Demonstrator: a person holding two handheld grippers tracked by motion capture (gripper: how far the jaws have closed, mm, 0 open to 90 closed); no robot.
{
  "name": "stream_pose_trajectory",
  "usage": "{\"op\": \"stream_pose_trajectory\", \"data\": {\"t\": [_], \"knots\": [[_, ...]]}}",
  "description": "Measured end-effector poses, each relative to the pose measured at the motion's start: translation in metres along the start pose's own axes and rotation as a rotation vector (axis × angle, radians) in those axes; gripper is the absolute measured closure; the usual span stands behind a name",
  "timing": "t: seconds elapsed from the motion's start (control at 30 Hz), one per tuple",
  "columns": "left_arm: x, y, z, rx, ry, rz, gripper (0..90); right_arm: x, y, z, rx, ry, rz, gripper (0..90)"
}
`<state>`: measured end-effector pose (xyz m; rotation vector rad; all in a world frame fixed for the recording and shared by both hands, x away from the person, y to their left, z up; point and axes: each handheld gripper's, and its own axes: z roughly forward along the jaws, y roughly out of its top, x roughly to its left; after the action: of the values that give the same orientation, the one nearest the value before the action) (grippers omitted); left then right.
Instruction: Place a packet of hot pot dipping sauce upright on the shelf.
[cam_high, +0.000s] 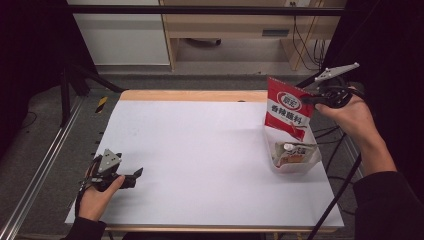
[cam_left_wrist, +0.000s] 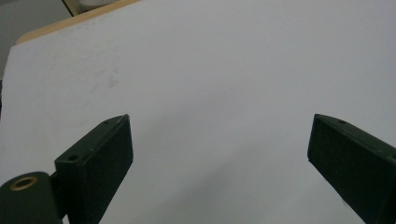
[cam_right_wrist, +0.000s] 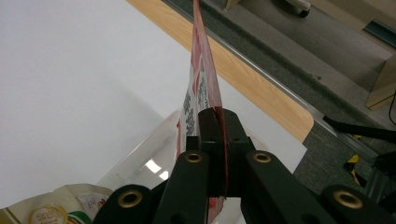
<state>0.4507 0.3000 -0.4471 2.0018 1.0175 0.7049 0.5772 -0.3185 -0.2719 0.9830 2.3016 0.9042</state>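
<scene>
A red and white seasoning packet (cam_high: 287, 107) hangs upright above a clear plastic bin (cam_high: 274, 159) at the table's right side. My right gripper (cam_high: 306, 99) is shut on the packet's right edge; in the right gripper view the jaws pinch the thin packet (cam_right_wrist: 201, 81) edge-on at my gripper (cam_right_wrist: 218, 116). A second pale pouch (cam_high: 295, 153) lies in the bin, also seen as the pouch (cam_right_wrist: 51, 207) at the lower left. My left gripper (cam_high: 137, 174) rests low at the table's left front, jaws wide open (cam_left_wrist: 219, 149) over bare white surface.
The white tabletop (cam_high: 200, 150) has a wooden far edge (cam_high: 195, 95). Metal rails run along the left side (cam_high: 45, 165). A cable (cam_high: 335, 200) trails from the right hand down past the table's right edge. Cabinets stand beyond the table.
</scene>
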Motion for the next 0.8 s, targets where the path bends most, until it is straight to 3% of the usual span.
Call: {"op": "stream_pose_trajectory", "data": {"t": [0.27, 0.47, 0.8], "knots": [[-0.001, 0.0, 0.0, 0.003, 0.001, 0.002, 6.7, 0.0, -0.014, 0.014, 0.01, 0.014, 0.025, 90.0], [-0.001, 0.0, 0.0, 0.005, -0.001, 0.002, 6.6, -0.003, -0.022, 0.014, -0.007, 0.017, 0.049, 90.0], [-0.002, 0.0, 0.0, 0.004, -0.005, 0.005, 6.6, -0.006, -0.039, 0.012, 0.017, -0.008, 0.072, 89.6]]}}
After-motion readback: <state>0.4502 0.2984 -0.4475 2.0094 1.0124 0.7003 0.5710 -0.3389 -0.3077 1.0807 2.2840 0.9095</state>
